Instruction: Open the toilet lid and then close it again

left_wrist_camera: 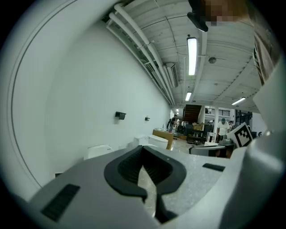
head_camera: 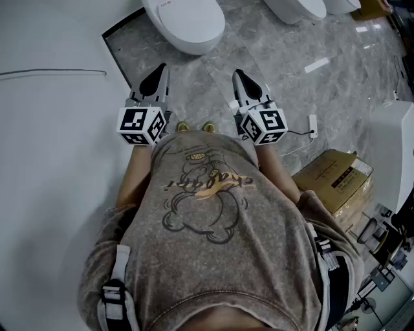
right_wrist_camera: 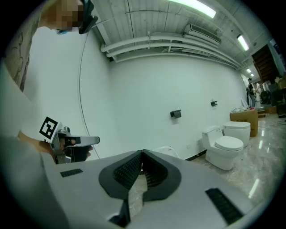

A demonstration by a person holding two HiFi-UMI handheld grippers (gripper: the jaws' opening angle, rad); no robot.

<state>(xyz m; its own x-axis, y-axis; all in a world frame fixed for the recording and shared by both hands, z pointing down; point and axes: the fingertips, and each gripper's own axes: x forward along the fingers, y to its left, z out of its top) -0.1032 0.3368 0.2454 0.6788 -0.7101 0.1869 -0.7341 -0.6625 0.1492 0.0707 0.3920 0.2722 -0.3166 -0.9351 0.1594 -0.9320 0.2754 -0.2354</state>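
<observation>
A white toilet (head_camera: 186, 23) with its lid down stands on the grey marble floor just ahead of me. Both grippers are held level in front of my chest, short of the toilet and not touching it. My left gripper (head_camera: 157, 71) is shut with nothing in it, and its jaws meet at the tip (left_wrist_camera: 143, 148). My right gripper (head_camera: 238, 75) is likewise shut and empty (right_wrist_camera: 142, 154). In the right gripper view the toilet (right_wrist_camera: 167, 151) peeks out just behind the jaws. The left gripper view shows its white tank (left_wrist_camera: 98, 151) by the wall.
A white wall (head_camera: 52, 129) runs along my left. More toilets (head_camera: 297, 9) (right_wrist_camera: 225, 145) stand further along. A cardboard box (head_camera: 337, 180) and a power strip (head_camera: 313, 125) lie on the floor to my right. People stand far off down the hall (left_wrist_camera: 222, 127).
</observation>
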